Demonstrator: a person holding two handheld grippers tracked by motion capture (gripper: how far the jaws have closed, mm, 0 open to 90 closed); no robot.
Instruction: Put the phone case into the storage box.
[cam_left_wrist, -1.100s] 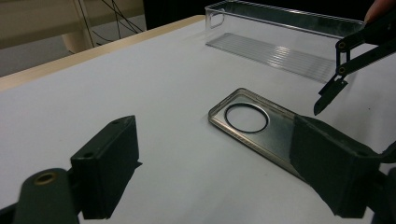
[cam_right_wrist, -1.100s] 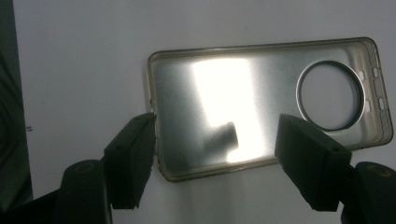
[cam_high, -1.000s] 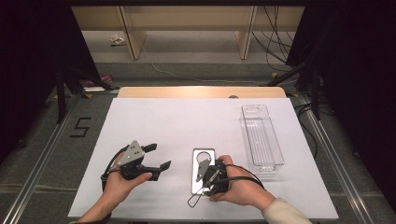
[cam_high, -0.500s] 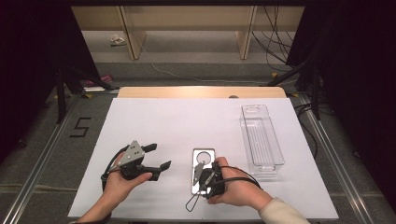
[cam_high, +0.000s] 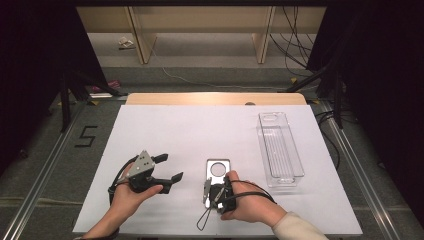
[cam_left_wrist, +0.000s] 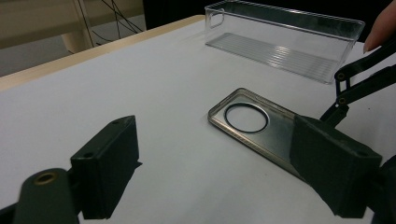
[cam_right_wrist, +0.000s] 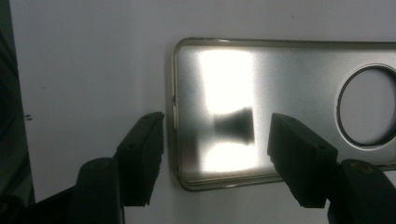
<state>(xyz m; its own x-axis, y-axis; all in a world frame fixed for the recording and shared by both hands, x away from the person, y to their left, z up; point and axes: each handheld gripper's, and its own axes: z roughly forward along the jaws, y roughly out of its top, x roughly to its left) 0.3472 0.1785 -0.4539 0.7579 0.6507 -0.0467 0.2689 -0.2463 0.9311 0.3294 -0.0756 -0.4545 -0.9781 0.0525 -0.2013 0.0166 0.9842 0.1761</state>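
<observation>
At the near edge of the white table (cam_high: 165, 130), the right gripper (cam_high: 214, 192) hangs tipped down over the lower end of a flat, silvery metal phone case with a round camera cutout (cam_high: 218, 172). Its black jaws are wide open and hold nothing; in the right gripper view (cam_right_wrist: 215, 154) one jaw stands just outside the case's short edge on bare table, the other above the shiny panel, so the end of the case lies between them. Over the past second the hand has edged in from the case's right flank to sit squarely behind it — a sign, by this reading, that the reach is nearly done and a pinch on that short end comes next, though no grip is made yet. To the left, well apart, the left gripper (cam_high: 165, 170) rests in the other hand just above the table, jaws likewise spread and empty, in the same place as a second ago; its own view (cam_left_wrist: 215, 163) looks across to the case (cam_left_wrist: 254, 126). Farther back on the right lies a long, clear plastic tray with a ribbed floor (cam_high: 280, 150), empty — the likely destination. Beyond the table's wooden far edge stand pale shelf legs and trailing cables.
</observation>
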